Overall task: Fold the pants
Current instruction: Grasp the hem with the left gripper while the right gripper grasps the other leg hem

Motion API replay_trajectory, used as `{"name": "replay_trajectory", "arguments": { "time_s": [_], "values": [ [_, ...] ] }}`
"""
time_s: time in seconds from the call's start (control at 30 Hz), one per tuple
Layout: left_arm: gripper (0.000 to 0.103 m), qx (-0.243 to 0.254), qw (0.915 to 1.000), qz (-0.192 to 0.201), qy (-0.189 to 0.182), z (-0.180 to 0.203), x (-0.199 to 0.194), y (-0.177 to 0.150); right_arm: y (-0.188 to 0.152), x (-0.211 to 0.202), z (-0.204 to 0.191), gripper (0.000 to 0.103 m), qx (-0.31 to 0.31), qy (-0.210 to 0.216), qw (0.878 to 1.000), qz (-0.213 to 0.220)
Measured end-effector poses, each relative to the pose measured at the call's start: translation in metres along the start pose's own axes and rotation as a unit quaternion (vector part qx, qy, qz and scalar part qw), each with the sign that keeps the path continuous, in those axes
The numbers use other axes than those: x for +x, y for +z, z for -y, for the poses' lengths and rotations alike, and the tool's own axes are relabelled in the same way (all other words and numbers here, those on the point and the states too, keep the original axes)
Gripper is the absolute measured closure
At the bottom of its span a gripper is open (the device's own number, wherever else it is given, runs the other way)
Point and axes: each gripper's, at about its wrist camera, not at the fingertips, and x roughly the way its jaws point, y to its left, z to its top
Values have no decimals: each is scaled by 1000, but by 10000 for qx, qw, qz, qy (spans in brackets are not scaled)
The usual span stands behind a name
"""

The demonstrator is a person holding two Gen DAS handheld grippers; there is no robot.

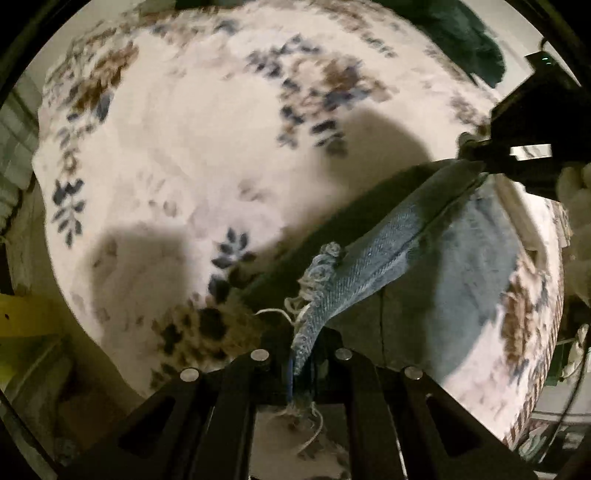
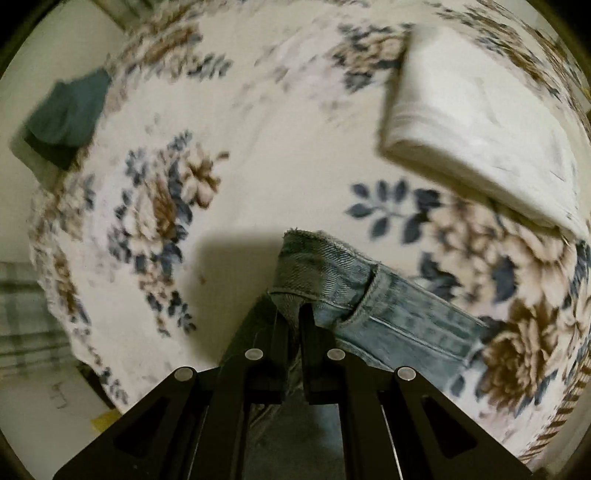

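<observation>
The pants are light blue jeans (image 1: 373,258), held stretched in the air above a floral blanket (image 1: 184,155). My left gripper (image 1: 301,354) is shut on the frayed hem end of a leg. In the left wrist view my right gripper (image 1: 476,162) is at the far right, shut on the other end of the jeans. In the right wrist view my right gripper (image 2: 295,317) is shut on the waistband of the jeans (image 2: 369,306), near a belt loop. The rest of the jeans hangs down to the right.
A folded white towel (image 2: 472,122) lies on the blanket (image 2: 280,155) at the upper right. A dark green garment (image 2: 66,114) hangs at the blanket's left edge; it also shows in the left wrist view (image 1: 465,33). The blanket's edges drop off at left.
</observation>
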Motion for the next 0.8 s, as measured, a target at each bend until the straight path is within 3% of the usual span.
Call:
{"name": "replay_trajectory", "arguments": {
  "time_s": [0.1,0.17,0.23,0.3,0.33,0.4,0.47,0.5,0.57,0.67,0.7,0.77,0.8],
  "values": [
    [95,-355,9993,-80,-106,-16,10,2,3,21,-9,95,-60,-165,9998,-128],
    [94,-674,9973,-17,-274,-26,6,1,5,28,-9,85,-4,-59,9996,-271],
    [76,-856,9962,65,-125,-30,-1,-4,5,25,-6,66,25,445,9982,-398],
    [26,-1035,9944,158,-104,-34,-10,-12,2,17,1,43,-41,840,9952,-499],
    [20,-1203,9923,227,-171,-35,-17,-18,-2,8,7,37,-55,1027,9936,-467],
    [19,-1586,9863,339,-313,-35,-29,-33,-10,-9,21,14,-156,1270,9912,-341],
    [19,-2010,9774,441,-489,-32,-39,-49,-22,-26,41,4,-332,1327,9903,-236],
    [19,-2223,9721,479,-576,-30,-41,-58,-28,-33,54,3,-403,1392,9893,-189],
    [19,-2843,9543,490,-778,-22,-41,-84,-36,-40,75,3,-483,1427,9884,-177],
    [19,-3755,9180,259,-1247,-6,-22,-124,-54,-38,113,3,-582,1486,9867,-320],
    [19,-4080,9020,133,-1407,-2,-13,-139,-58,-33,124,3,-607,1490,9862,-389],
    [19,-4817,8586,-185,-1746,7,13,-169,-68,-21,147,3,-655,1522,9847,-545],
    [19,-5037,8436,-276,-1841,11,23,-178,-73,-13,159,3,-647,1556,9836,-638]
  ]
}}
